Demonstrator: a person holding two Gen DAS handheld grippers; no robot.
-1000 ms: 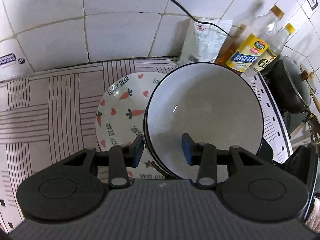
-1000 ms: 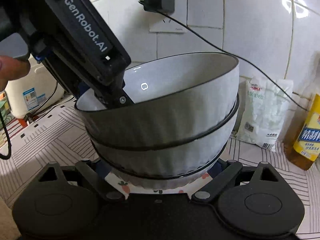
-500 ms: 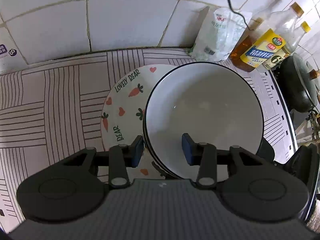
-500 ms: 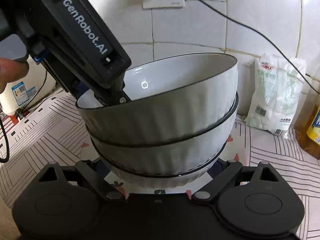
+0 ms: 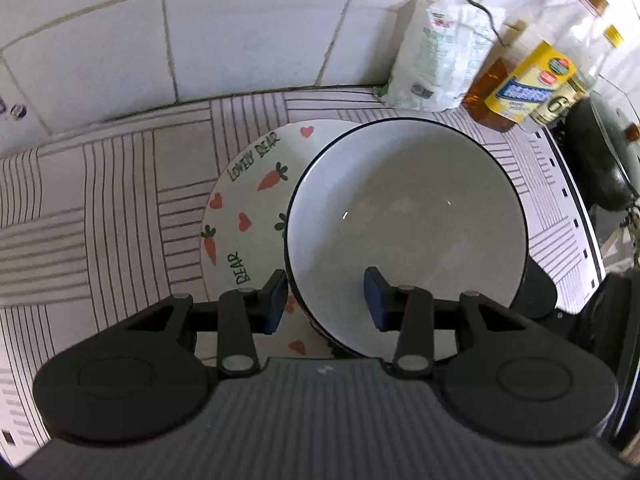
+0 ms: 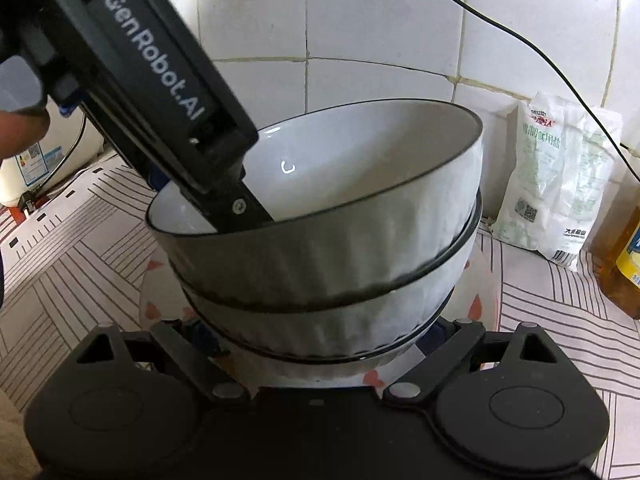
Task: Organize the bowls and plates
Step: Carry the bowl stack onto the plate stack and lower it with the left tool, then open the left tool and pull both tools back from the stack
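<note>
Two white ribbed bowls with dark rims are nested. The top bowl [image 5: 404,216] [image 6: 320,216] sits tilted in the lower bowl [image 6: 332,316]. They stand over a white plate with carrots and hearts [image 5: 248,204] [image 6: 486,300]. My left gripper [image 5: 326,296] straddles the near rim of the top bowl, one finger inside and one outside, with a gap at the pads. It also shows in the right wrist view [image 6: 240,208]. My right gripper [image 6: 316,336] has its fingers spread around the base of the lower bowl; its fingertips are hidden.
A white salt bag [image 5: 436,60] [image 6: 556,184], oil bottles [image 5: 524,84] and a dark pot [image 5: 600,156] stand at the back right by the tiled wall. A black cable [image 6: 520,40] hangs from a wall socket. The counter has a striped cover [image 5: 100,200].
Both grippers and the bowl stack have moved toward the wall and lower over the carrot plate. The grips look the same.
</note>
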